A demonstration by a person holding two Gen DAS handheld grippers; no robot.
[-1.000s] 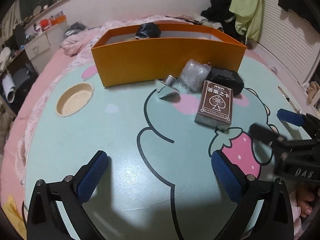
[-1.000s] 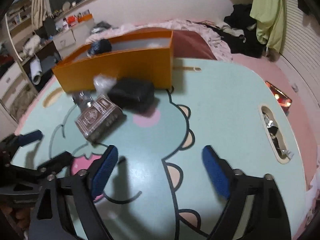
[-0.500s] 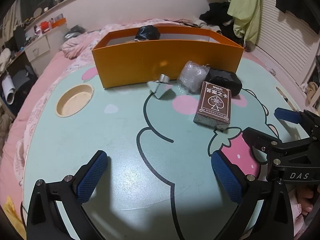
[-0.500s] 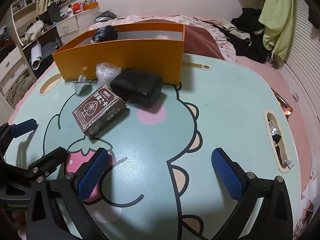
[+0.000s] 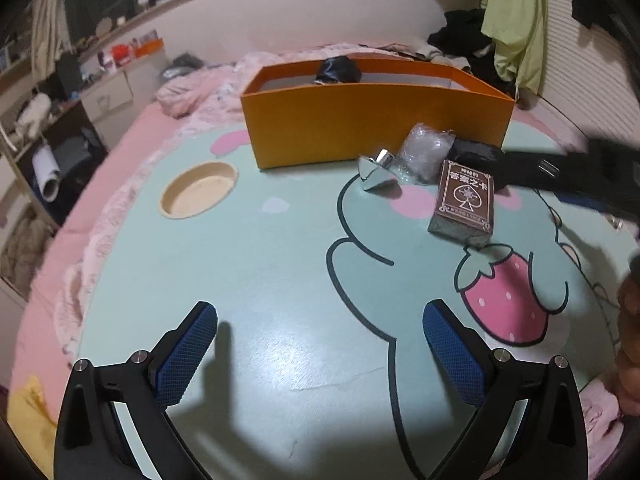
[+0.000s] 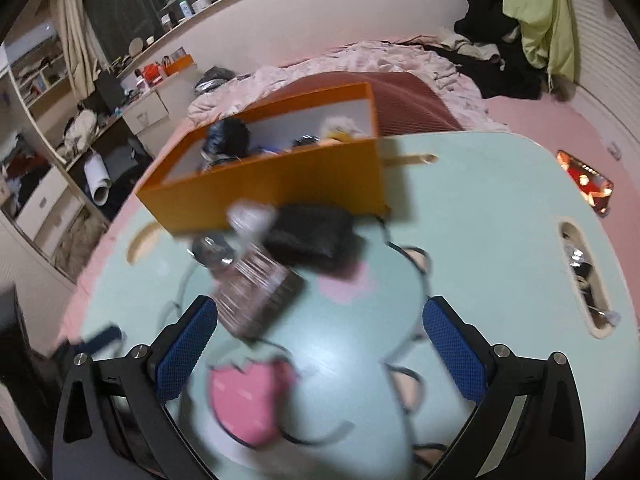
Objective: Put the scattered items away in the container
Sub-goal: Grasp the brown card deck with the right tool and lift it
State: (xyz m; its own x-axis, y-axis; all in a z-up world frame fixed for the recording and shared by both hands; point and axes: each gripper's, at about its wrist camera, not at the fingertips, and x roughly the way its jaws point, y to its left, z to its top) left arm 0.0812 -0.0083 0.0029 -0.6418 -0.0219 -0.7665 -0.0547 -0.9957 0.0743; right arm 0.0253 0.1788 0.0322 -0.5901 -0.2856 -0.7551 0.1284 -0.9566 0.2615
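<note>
Lying flat: card box (image 5: pixel 463 201), long axis toward orange container (image 5: pixel 376 136) | both hand-held grippers wide, empty

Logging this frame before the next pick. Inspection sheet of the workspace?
Surface: mint cartoon-print table, round recess on its left.
Job's things: orange box at the back, already holding items; card box, black pouch, clear plastic wrap, small metal bottle loose in front.
Clutter: nothing seen.
Grippers: left gripper open, empty; right gripper open, empty, jaws just opening.
Cables: nothing seen.
Surroundings: bed, hanging clothes, shelves.
</note>
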